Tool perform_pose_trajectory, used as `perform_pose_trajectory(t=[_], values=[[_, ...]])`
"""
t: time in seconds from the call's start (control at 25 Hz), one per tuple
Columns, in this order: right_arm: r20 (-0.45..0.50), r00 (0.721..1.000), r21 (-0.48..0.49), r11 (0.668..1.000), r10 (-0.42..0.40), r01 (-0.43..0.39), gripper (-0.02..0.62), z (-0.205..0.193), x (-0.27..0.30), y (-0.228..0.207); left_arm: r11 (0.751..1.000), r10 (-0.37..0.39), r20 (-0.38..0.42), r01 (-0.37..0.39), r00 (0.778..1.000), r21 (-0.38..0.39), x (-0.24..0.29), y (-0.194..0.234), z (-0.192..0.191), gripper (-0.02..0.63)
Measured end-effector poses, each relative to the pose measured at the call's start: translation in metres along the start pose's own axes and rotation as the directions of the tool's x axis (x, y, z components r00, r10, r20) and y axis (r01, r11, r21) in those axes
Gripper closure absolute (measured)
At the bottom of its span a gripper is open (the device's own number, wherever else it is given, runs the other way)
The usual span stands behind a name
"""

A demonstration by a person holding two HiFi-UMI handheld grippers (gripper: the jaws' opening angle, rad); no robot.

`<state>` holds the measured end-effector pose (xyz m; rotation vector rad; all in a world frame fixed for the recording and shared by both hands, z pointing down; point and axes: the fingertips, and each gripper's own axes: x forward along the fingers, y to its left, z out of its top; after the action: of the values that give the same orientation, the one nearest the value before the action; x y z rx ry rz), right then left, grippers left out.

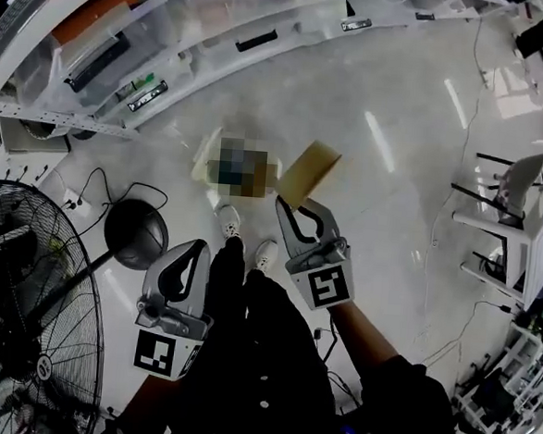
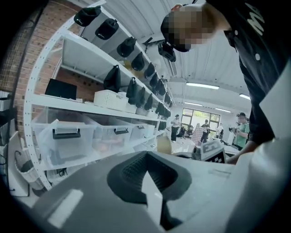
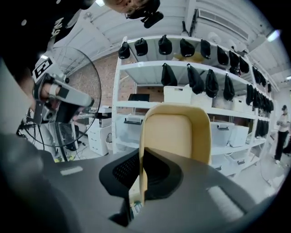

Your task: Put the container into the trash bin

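Note:
The container (image 1: 310,171) is a flat tan tray, and my right gripper (image 1: 289,206) is shut on its edge and holds it out over the floor in front of the person's shoes. In the right gripper view the container (image 3: 177,132) stands upright between the closed jaws of the right gripper (image 3: 141,157). My left gripper (image 1: 202,246) hangs lower at the left with its jaws together and nothing in them. The left gripper view also shows the left gripper (image 2: 148,173) shut and empty. I cannot make out a trash bin for certain.
On the floor ahead, a pale object (image 1: 202,167) lies partly under a blurred patch. White shelves (image 1: 219,32) with clear storage boxes run across the top. A large black fan (image 1: 24,315) and its round base (image 1: 136,233) stand at the left. A white stool (image 1: 508,219) stands at the right.

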<state>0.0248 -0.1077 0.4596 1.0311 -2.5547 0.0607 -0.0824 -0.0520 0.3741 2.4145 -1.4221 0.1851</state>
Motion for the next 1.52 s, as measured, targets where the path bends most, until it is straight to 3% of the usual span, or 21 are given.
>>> perform_pose_trajectory(t=[0.08, 0.36, 0.6, 1.04, 1.2, 1.4, 1.52], values=[[-0.065, 0.997, 0.006, 0.999, 0.038, -0.038, 0.571, -0.026, 0.02, 0.011, 1.0, -0.004, -0.025, 0.003, 1.0, -0.017, 0.006, 0.006, -0.011, 0.606], [-0.127, 0.985, 0.04, 0.993, 0.113, -0.108, 0.571, -0.097, 0.086, 0.03, 0.999, -0.015, -0.104, 0.009, 0.994, -0.053, 0.029, 0.026, -0.058, 0.606], [-0.244, 0.95, 0.042, 0.981, 0.193, -0.189, 0.571, -0.171, 0.135, 0.055, 0.992, -0.037, -0.158, 0.018, 0.987, -0.122, 0.041, 0.041, -0.097, 0.606], [-0.449, 0.834, 0.088, 0.945, 0.32, -0.314, 0.571, -0.289, 0.18, 0.098, 0.979, -0.016, -0.237, -0.033, 0.971, -0.201, 0.057, 0.051, -0.157, 0.606], [-0.494, 0.796, 0.104, 0.933, 0.348, -0.343, 0.571, -0.319, 0.197, 0.103, 0.973, -0.006, -0.232, -0.047, 0.973, -0.224, 0.061, 0.054, -0.168, 0.606], [-0.564, 0.729, 0.113, 0.911, 0.388, -0.398, 0.571, -0.357, 0.212, 0.115, 0.965, -0.006, -0.257, -0.062, 0.967, -0.256, 0.062, 0.053, -0.191, 0.606], [-0.575, 0.713, 0.134, 0.906, 0.401, -0.401, 0.571, -0.37, 0.219, 0.12, 0.962, -0.002, -0.278, -0.074, 0.961, -0.263, 0.062, 0.055, -0.204, 0.606]])
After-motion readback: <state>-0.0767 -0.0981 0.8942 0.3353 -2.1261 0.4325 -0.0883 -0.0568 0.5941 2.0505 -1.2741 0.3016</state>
